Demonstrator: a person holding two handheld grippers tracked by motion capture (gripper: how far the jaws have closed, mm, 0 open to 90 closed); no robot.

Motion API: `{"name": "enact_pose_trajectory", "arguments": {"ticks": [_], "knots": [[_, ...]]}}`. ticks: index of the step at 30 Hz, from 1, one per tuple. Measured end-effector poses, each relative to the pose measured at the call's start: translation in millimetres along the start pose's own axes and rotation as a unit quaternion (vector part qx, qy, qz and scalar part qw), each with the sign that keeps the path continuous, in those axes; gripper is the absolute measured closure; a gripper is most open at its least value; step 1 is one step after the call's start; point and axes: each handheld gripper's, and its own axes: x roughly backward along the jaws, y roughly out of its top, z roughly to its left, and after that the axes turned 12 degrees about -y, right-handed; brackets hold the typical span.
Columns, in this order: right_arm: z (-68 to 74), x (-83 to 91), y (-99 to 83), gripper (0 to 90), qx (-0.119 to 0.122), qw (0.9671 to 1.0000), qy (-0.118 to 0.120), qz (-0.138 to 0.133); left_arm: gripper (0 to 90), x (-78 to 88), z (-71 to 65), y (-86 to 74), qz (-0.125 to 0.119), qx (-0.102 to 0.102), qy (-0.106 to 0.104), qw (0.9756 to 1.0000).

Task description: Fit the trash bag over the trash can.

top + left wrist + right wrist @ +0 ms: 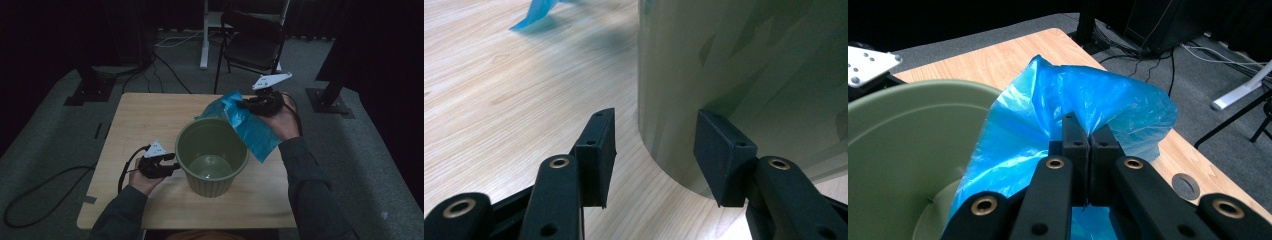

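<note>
A green plastic bucket (212, 155) stands upright in the middle of the wooden table (145, 120). My right gripper (248, 104) hangs above the bucket's far right rim, shut on a blue plastic bag (250, 125) that drapes down beside the rim. In the right gripper view its jaws pinch a fold of the blue bag (1048, 115) next to the bucket (903, 140). My left gripper (172, 164) sits low at the bucket's left side, open. In the left gripper view its fingertips (655, 145) straddle the edge of the bucket wall (744, 75) without touching it.
A black folding chair (252, 42) stands behind the table, with a white table leg (204, 35) and cables (165, 70) on the grey carpet. Black stand bases (330, 102) sit on the floor at both far sides. A round hole (1185, 186) marks the table near its edge.
</note>
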Motion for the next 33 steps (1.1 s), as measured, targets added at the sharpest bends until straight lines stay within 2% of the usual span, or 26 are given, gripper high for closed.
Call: {"name": "enact_pose_trajectory", "arguments": {"ticks": [7,13,17,24,33], "knots": [[4.2,-4.6,6.0,89.2,0.004,1.0,0.007,-0.002,51.5,-9.6,-2.7,6.0,0.002,-0.005,-0.007,1.0],[16.8,-14.7,15.1,89.1,0.017,0.9997,0.019,-0.002,51.4,-15.0,-2.6,9.2,-0.001,-0.004,-0.008,1.0],[30.2,-25.3,24.3,89.1,0.032,0.999,0.03,-0.001,51.4,-20.6,-2.6,12.5,-0.002,-0.005,-0.01,0.9999],[49.0,-36.4,35.3,89.1,0.039,0.9977,0.054,-0.012,51.4,-30.0,-3.8,18.2,-0.003,-0.01,-0.01,0.9999],[57.4,-38.6,34.4,89.1,0.037,0.9969,0.068,-0.014,51.3,-23.1,-2.7,19.0,-0.022,-0.007,-0.001,0.9997]]}}
